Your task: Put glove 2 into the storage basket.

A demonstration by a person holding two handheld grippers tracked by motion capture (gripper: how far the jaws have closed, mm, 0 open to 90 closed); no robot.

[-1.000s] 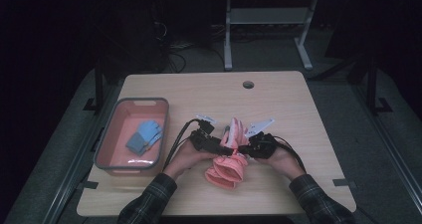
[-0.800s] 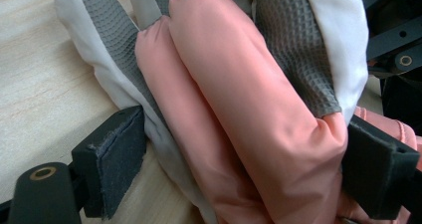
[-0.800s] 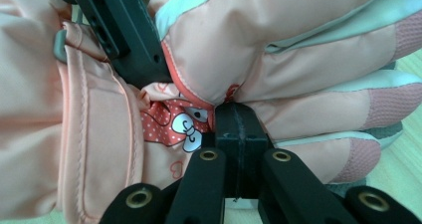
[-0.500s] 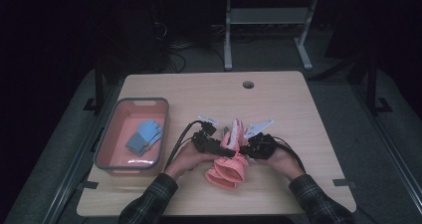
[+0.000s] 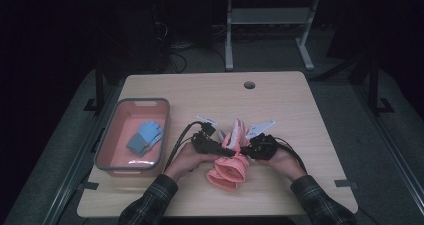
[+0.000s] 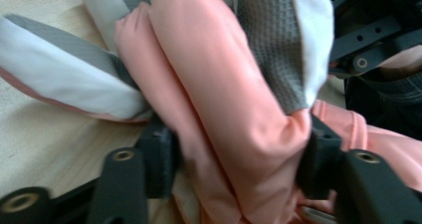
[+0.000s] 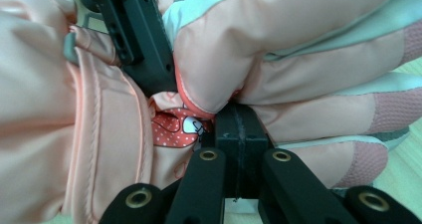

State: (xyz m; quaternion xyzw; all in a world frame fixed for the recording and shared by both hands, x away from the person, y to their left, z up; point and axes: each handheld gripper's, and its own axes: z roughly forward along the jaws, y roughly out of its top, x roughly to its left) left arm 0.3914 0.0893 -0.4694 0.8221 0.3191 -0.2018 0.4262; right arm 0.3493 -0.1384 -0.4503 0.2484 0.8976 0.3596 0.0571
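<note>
Nearest the person, plaid sleeves (image 5: pixel 150 207) came in over the front edge of the worktop (image 5: pixel 280 100), each hand carrying a gripper. Between them, right of centre on the worktop, lay the pink gloves (image 5: pixel 231 162), cuffs toward the person, fingers pointing away. The left gripper (image 6: pixel 239 157) had just been closing its jaws; in its own view the pads pressed on a thick fold of pink glove fabric from both sides, gripping it. The right gripper (image 7: pixel 239 134) had its jaws closed flat together, pad against pad, tucked under the glove fingers; whether any fabric was pinched between them could not be told. Farther left stood a grey bin (image 5: pixel 111 167) with a pink inside, holding a blue glove (image 5: pixel 145 137). Beyond, near the far edge, sat a round cable hole (image 5: pixel 249 85).
</note>
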